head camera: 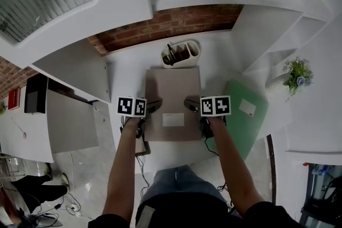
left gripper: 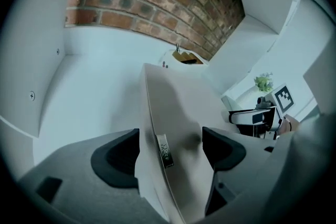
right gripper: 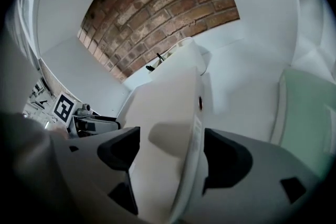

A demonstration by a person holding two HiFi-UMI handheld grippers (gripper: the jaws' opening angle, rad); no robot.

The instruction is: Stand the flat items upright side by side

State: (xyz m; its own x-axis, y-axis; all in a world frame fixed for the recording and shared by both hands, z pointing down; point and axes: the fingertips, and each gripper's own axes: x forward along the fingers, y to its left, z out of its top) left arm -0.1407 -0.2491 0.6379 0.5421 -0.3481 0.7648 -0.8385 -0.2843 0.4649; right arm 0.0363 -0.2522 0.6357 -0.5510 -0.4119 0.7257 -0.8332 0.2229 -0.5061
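Note:
A flat beige binder (head camera: 173,94) lies on the white table (head camera: 125,69) in the head view. My left gripper (head camera: 152,107) is at its left edge and my right gripper (head camera: 191,105) at its right edge. In the left gripper view the jaws of the left gripper (left gripper: 170,144) straddle the binder (left gripper: 178,102) edge with gaps at both pads, so it is open. The right gripper (right gripper: 170,147) likewise straddles the binder's (right gripper: 168,102) spine edge, open, with the spine close to the right-hand pad. A green folder (head camera: 243,112) lies flat to the right.
A white desk organizer (head camera: 180,54) stands just behind the binder, against the brick wall (head camera: 171,24). A small potted plant (head camera: 296,75) sits on a white shelf at the right. White panels flank the table. The green folder (right gripper: 310,113) lies beside the right gripper.

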